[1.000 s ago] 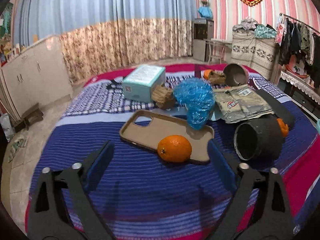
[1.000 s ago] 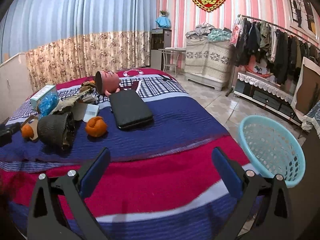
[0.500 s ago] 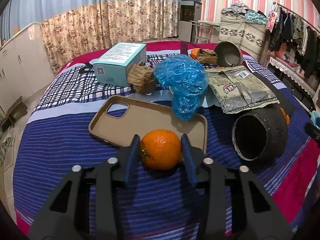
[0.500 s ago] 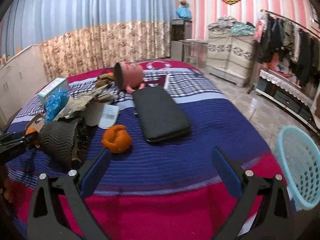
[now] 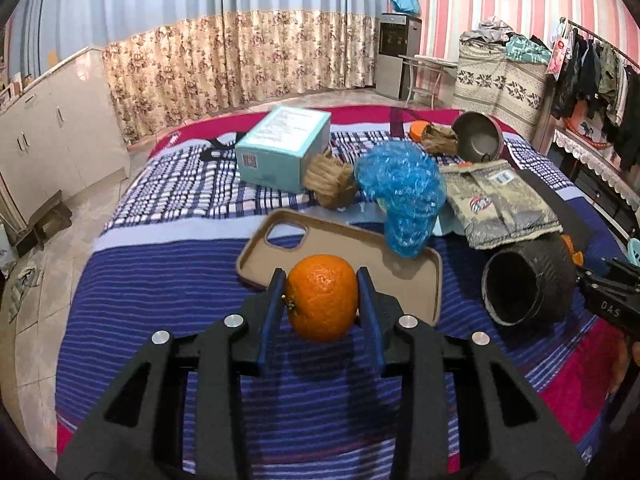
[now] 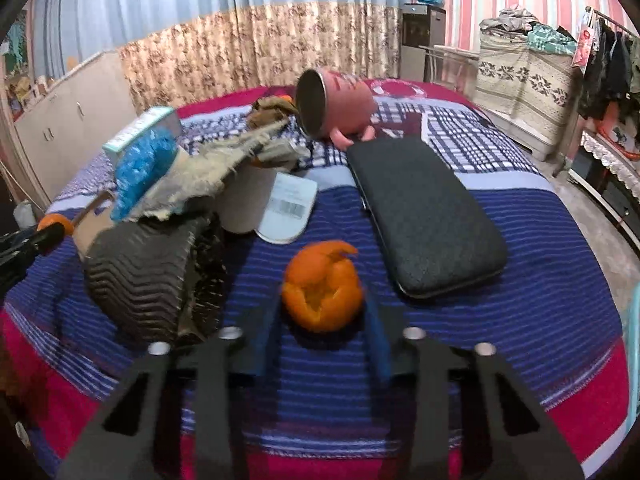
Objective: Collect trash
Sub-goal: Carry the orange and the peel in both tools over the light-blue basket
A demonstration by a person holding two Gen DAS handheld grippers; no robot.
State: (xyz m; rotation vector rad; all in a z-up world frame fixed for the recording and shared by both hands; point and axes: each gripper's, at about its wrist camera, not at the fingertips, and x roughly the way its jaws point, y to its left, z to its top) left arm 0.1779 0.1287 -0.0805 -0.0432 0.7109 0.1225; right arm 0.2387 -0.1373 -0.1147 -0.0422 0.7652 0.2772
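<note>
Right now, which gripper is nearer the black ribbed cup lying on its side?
Right. The right gripper sits around the orange peel just beside the black ribbed cup; the left gripper clamps the orange, farther off.

Teal box [image 5: 283, 147], tan phone case [image 5: 400, 280], dark pouch [image 6: 424, 216], poss. pink pot [image 6: 340, 104].

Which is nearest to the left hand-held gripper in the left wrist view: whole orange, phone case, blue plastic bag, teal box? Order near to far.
From the left hand-held gripper:
1. Whole orange, between the fingers.
2. Phone case, flat just behind the orange.
3. Blue plastic bag, farther back, to the right.
4. Teal box, farthest, back and to the left.
</note>
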